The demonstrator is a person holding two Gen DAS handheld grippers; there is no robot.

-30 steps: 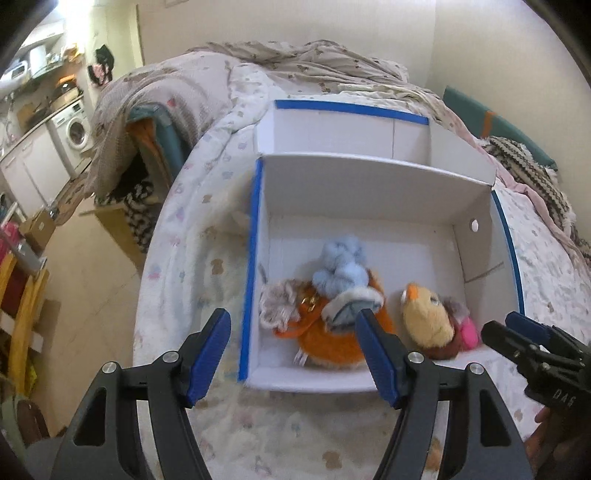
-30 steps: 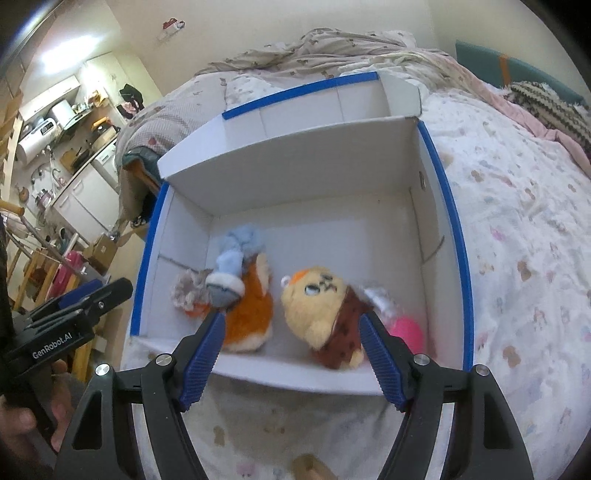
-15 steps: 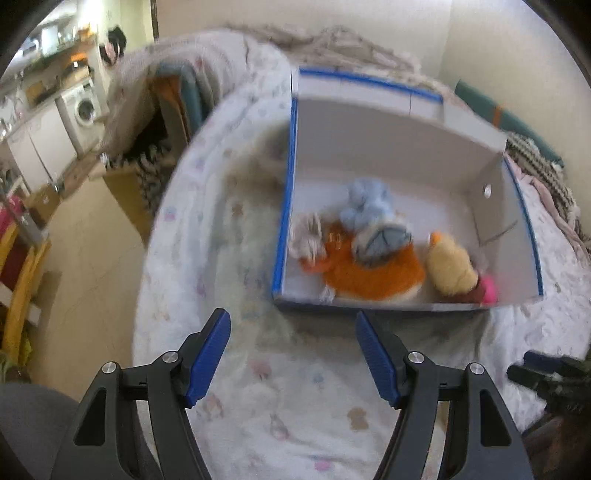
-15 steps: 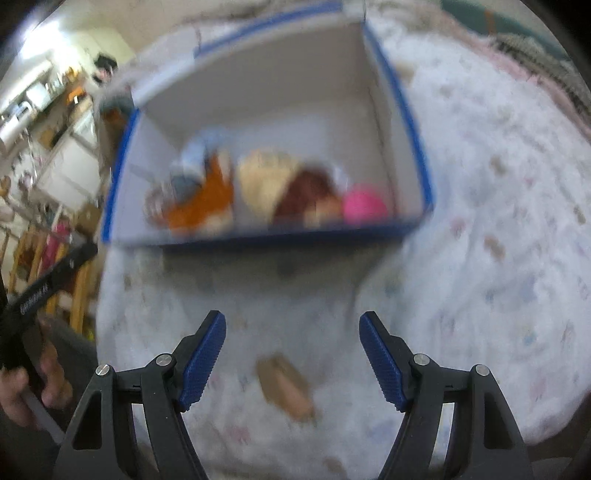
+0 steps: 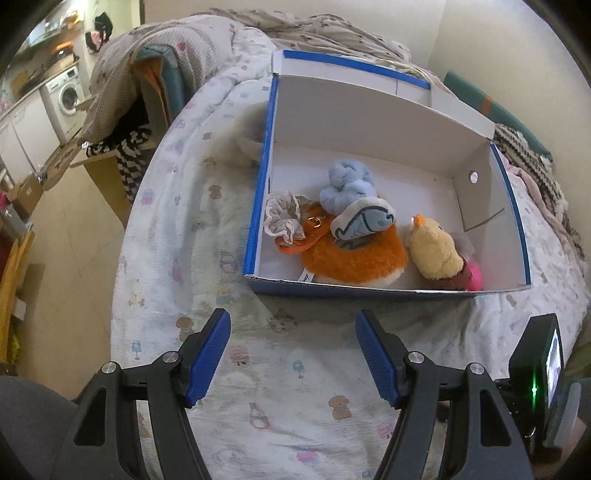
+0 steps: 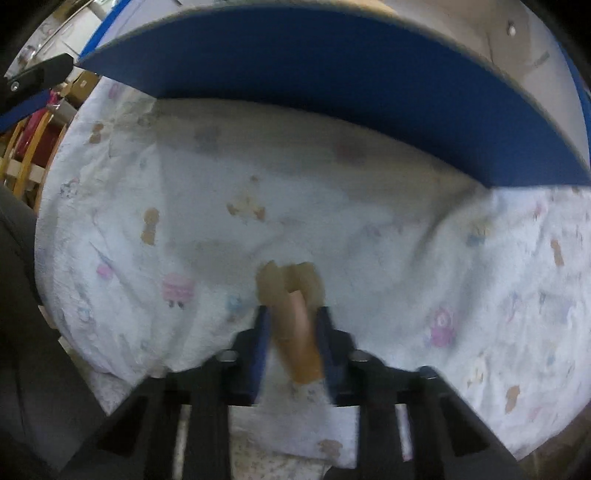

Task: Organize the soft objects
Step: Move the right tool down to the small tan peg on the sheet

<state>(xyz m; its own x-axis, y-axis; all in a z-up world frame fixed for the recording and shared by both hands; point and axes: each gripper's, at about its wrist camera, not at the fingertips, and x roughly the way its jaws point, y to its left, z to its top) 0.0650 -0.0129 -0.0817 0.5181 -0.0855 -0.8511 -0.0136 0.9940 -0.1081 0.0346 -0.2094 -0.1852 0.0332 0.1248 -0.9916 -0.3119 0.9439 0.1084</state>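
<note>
A white shoebox with blue edges [image 5: 258, 206] lies on the bed. It holds an orange plush [image 5: 354, 254], a yellow plush [image 5: 436, 251], a light blue plush [image 5: 347, 184], a beige scrunchie [image 5: 282, 218] and something pink [image 5: 476, 277]. My left gripper [image 5: 293, 317] hangs open over the bare sheet in front of the box, holding nothing. My right gripper [image 6: 292, 310] points straight down at the sheet beside the box's blue wall [image 6: 332, 92]. Its jaws are closing, with a small tan soft toy [image 6: 288, 284] between the pads, which touch it. That view is blurred.
The printed sheet [image 5: 207, 288] covers the bed, whose edge drops to the floor [image 5: 74, 236] on the left. Crumpled blankets [image 5: 317, 33] lie behind the box, a washing machine [image 5: 66, 98] stands far left, and a wooden frame [image 6: 26, 162] is beside the bed.
My right gripper dropped from above the box to the sheet in front of it and closed around the tan toy. My left gripper pulled back from the box and sank a little, still open.
</note>
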